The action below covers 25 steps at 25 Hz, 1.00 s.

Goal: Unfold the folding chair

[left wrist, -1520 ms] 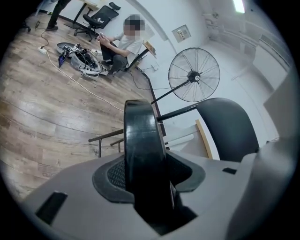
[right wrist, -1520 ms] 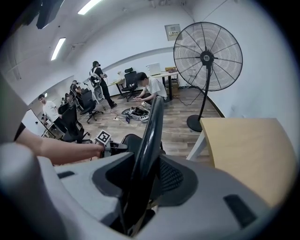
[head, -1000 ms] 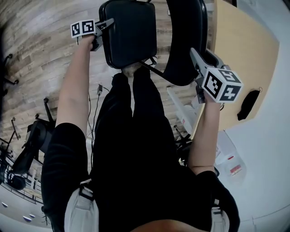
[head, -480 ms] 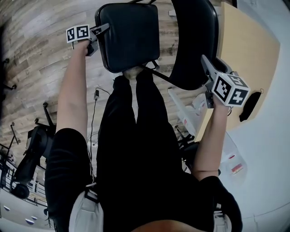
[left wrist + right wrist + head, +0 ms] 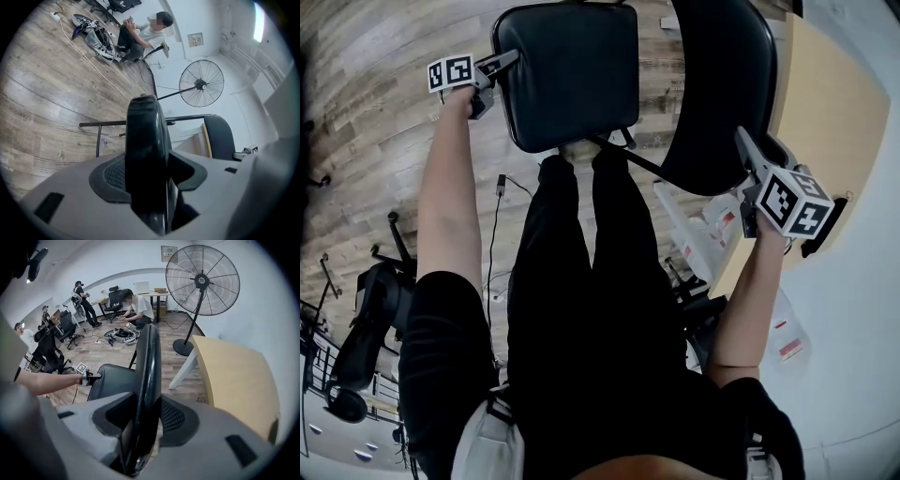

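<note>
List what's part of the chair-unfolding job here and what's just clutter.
Job: seat; backrest; left tool, seat edge between its jaws, which have just been opening; right tool, clamped on backrest.
Lying about: fan; table; floor cable.

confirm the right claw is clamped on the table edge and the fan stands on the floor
Wrong on the table: the right gripper view shows the right claw clamped on the chair's backrest edge. The fan does stand on the floor.
</note>
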Each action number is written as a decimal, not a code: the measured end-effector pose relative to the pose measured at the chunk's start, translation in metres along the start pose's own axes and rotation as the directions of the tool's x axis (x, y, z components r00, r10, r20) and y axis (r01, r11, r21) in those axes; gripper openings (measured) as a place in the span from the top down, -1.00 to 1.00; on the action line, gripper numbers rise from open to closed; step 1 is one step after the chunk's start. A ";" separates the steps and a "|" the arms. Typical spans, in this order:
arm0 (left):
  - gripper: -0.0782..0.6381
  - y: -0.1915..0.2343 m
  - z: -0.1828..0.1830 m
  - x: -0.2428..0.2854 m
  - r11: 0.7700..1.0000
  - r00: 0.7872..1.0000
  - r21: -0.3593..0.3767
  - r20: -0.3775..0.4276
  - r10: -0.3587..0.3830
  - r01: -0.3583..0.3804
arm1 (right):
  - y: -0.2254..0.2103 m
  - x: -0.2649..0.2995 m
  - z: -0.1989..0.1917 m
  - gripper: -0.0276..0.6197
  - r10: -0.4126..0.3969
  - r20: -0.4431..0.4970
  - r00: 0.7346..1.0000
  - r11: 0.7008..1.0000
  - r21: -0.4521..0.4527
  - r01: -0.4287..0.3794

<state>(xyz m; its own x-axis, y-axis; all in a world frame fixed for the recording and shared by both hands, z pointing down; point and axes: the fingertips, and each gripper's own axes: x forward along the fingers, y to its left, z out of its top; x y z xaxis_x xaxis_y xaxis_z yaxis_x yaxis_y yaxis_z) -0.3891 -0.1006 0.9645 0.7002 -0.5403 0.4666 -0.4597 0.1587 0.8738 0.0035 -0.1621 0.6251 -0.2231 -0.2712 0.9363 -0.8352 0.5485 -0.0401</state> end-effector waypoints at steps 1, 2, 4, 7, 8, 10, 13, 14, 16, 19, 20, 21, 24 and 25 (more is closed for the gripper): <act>0.13 0.006 0.000 -0.001 1.000 1.000 -0.004 0.004 -0.003 0.003 | 0.001 0.003 -0.001 0.45 -0.001 -0.003 1.000 1.000 0.000 0.001; 0.13 0.011 0.000 -0.002 1.000 1.000 -0.006 0.010 -0.007 0.007 | 0.001 0.005 -0.001 0.45 -0.002 -0.005 1.000 1.000 0.001 0.002; 0.13 0.018 0.000 -0.002 1.000 1.000 -0.006 0.023 -0.020 0.020 | 0.000 0.010 -0.002 0.45 -0.002 -0.007 1.000 1.000 0.002 0.002; 0.13 0.031 -0.001 -0.003 0.999 0.998 -0.005 0.044 -0.037 0.038 | -0.001 0.016 -0.004 0.44 0.001 -0.006 1.000 1.000 0.008 -0.001; 0.13 0.036 -0.001 -0.004 0.999 0.998 -0.006 0.048 -0.040 0.041 | 0.000 0.019 -0.005 0.44 0.003 -0.006 1.000 1.000 0.011 -0.003; 0.13 0.046 -0.001 -0.005 0.999 0.998 -0.009 0.051 -0.044 0.044 | 0.002 0.024 -0.006 0.44 0.009 -0.006 1.000 1.000 0.015 -0.009; 0.11 0.059 0.000 -0.007 0.999 0.997 -0.014 0.060 -0.048 0.049 | 0.005 0.030 -0.007 0.44 0.014 0.001 1.000 1.000 0.016 -0.014; 0.11 0.063 0.000 -0.008 0.999 0.996 -0.016 0.068 -0.050 0.051 | 0.007 0.032 -0.007 0.44 0.015 0.002 1.000 1.000 0.016 -0.015; 0.10 0.072 -0.001 -0.010 0.998 0.995 -0.022 0.085 -0.052 0.054 | 0.009 0.036 -0.009 0.44 0.018 0.002 1.000 1.000 0.021 -0.018; 0.09 0.085 -0.001 -0.011 0.998 0.993 -0.031 0.104 -0.049 0.053 | 0.010 0.044 -0.012 0.44 0.020 0.010 1.000 0.999 0.032 -0.021; 0.09 0.090 -0.001 -0.012 0.998 0.993 -0.034 0.109 -0.047 0.051 | 0.010 0.046 -0.013 0.44 0.021 0.013 1.000 0.999 0.035 -0.022; 0.08 0.094 -0.001 -0.013 0.998 0.993 -0.036 0.112 -0.046 0.050 | 0.010 0.048 -0.014 0.44 0.022 0.014 1.000 0.999 0.038 -0.023; 0.08 0.102 -0.001 -0.013 0.998 0.992 -0.040 0.122 -0.045 0.050 | 0.011 0.053 -0.015 0.44 0.027 0.020 0.999 0.999 0.039 -0.027; 0.07 0.105 -0.002 -0.013 0.998 0.991 -0.042 0.126 -0.043 0.049 | 0.010 0.055 -0.015 0.44 0.028 0.022 0.999 0.999 0.038 -0.029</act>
<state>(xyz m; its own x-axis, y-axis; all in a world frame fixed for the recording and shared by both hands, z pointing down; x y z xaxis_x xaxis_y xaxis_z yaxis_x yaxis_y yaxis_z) -0.4453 -0.0757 1.0502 0.6448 -0.6468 0.4072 -0.4013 0.1670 0.9006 -0.0095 -0.1593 0.6812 -0.2570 -0.2730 0.9270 -0.8468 0.5259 -0.0799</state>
